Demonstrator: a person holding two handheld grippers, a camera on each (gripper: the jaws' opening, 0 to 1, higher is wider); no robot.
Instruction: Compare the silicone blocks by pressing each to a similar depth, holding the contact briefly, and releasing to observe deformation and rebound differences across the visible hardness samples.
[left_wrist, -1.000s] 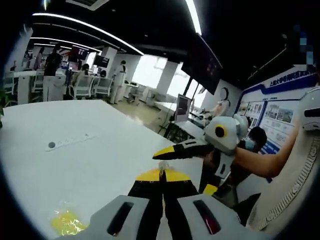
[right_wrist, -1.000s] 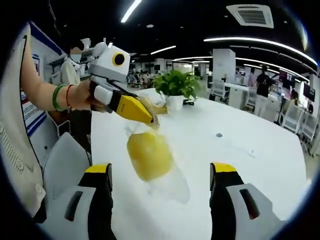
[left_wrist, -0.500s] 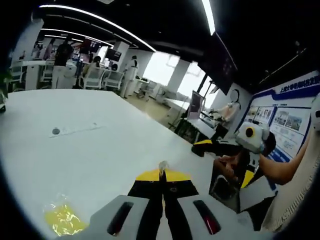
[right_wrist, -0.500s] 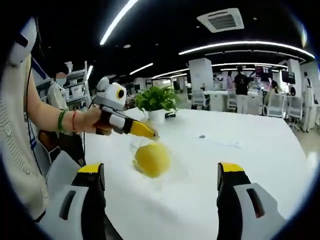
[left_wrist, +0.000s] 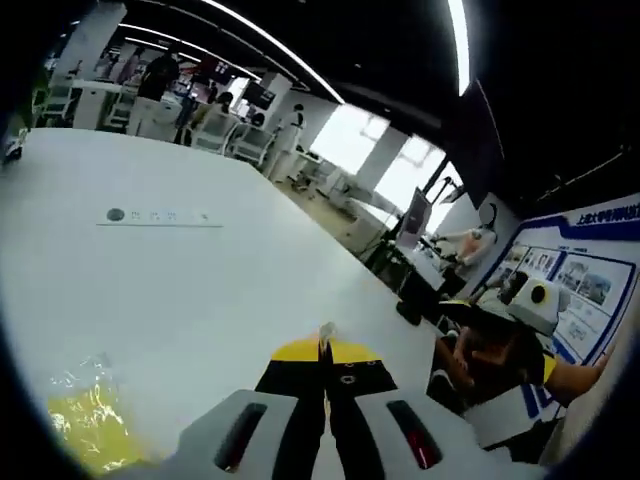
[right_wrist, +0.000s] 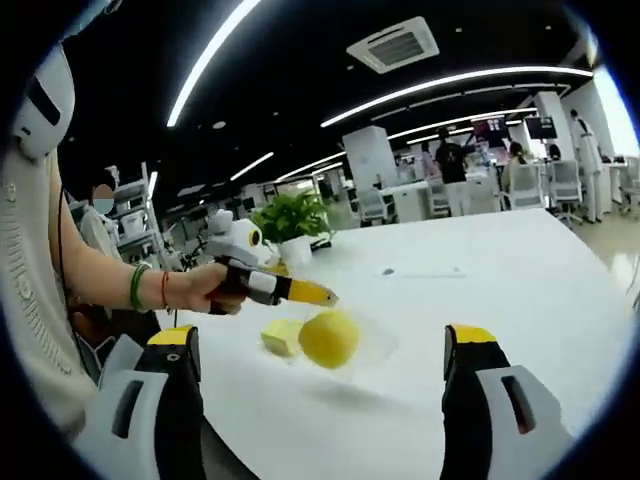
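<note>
left gripper (right_wrist: 320, 296): jaws closed on bag (right_wrist: 335, 340), now lifted higher off table (right_wrist: 520, 290) | right gripper (right_wrist: 325, 355): jaws wide apart | second block (right_wrist: 280, 337) seen in right gripper view

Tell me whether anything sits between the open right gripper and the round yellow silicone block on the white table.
Nothing visible does: bare white table lies between the right gripper and the round yellow silicone block. The left gripper hovers just beyond it.
</note>
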